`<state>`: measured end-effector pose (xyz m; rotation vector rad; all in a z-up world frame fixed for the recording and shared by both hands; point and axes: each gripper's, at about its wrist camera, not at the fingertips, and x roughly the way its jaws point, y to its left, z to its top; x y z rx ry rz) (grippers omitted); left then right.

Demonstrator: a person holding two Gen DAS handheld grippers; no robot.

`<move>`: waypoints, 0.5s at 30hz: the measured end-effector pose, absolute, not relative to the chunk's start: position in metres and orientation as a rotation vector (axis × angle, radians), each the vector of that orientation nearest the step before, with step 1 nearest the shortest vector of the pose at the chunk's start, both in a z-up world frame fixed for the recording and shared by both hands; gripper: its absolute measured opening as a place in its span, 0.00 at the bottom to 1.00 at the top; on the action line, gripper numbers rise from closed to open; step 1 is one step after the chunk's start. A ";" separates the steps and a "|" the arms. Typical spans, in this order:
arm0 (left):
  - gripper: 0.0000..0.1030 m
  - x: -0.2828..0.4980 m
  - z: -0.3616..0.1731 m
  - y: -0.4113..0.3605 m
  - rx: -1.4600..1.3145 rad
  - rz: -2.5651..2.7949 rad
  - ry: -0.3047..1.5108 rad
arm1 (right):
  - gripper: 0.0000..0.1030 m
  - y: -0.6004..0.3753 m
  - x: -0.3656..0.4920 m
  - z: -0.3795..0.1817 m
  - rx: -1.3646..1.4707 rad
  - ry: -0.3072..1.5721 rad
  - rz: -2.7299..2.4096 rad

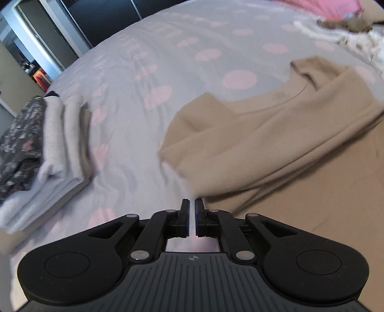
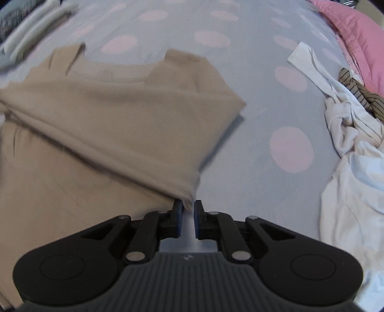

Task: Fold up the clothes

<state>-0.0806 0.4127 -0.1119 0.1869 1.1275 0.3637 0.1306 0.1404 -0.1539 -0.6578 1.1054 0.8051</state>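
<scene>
Tan ribbed knit top flat on grey bedspread with pink dots, neckline pointing away, 1 sleeve folded diagonally across, left gripper narrow and empty, right gripper narrow, sleeve tip at its fingertips, grip uncertain, folded pale stack at left.

From my left wrist view, a bed fills most of the frame, its cover pale grey-lilac with large pink dots. Past its far left edge I see a dark wardrobe front, a white door frame and a lit doorway beyond. My right wrist view shows a pink pillow at the bed's right edge.
</scene>
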 end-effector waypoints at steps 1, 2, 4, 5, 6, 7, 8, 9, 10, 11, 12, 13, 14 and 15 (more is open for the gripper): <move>0.02 -0.083 -0.112 0.416 0.179 0.379 1.135 | 0.11 0.138 0.129 -0.154 -0.686 1.100 0.794; 0.03 -0.085 -0.112 0.420 0.171 0.395 1.143 | 0.11 0.135 0.128 -0.153 -0.701 1.090 0.780; 0.02 -0.086 -0.108 0.427 0.124 0.406 1.133 | 0.11 0.129 0.132 -0.148 -0.668 1.088 0.768; 0.03 -0.085 -0.105 0.430 0.084 0.402 1.116 | 0.12 0.126 0.134 -0.144 -0.638 1.088 0.764; 0.05 -0.084 -0.102 0.434 0.045 0.397 1.098 | 0.13 0.125 0.135 -0.140 -0.614 1.082 0.759; 0.07 -0.083 -0.099 0.437 0.006 0.393 1.080 | 0.14 0.125 0.137 -0.137 -0.602 1.072 0.753; 0.13 -0.082 -0.095 0.441 -0.034 0.388 1.062 | 0.14 0.126 0.138 -0.133 -0.596 1.057 0.745; 0.18 -0.081 -0.092 0.444 -0.073 0.383 1.044 | 0.18 0.128 0.138 -0.130 -0.590 1.042 0.737; 0.20 -0.080 -0.089 0.448 -0.111 0.378 1.026 | 0.19 0.131 0.140 -0.127 -0.577 1.028 0.730; 0.22 -0.079 -0.086 0.451 -0.150 0.374 1.007 | 0.19 0.133 0.142 -0.124 -0.558 1.017 0.724; 0.23 -0.078 -0.082 0.455 -0.189 0.369 0.988 | 0.19 0.136 0.144 -0.121 -0.540 1.005 0.718; 0.23 -0.077 -0.079 0.458 -0.227 0.363 0.969 | 0.19 0.139 0.147 -0.118 -0.516 0.994 0.713; 0.23 -0.073 -0.084 0.460 -0.246 0.366 0.973 | 0.20 0.142 0.150 -0.116 -0.484 0.983 0.712; 0.23 -0.068 -0.089 0.462 -0.260 0.372 0.982 | 0.23 0.143 0.154 -0.114 -0.448 0.975 0.710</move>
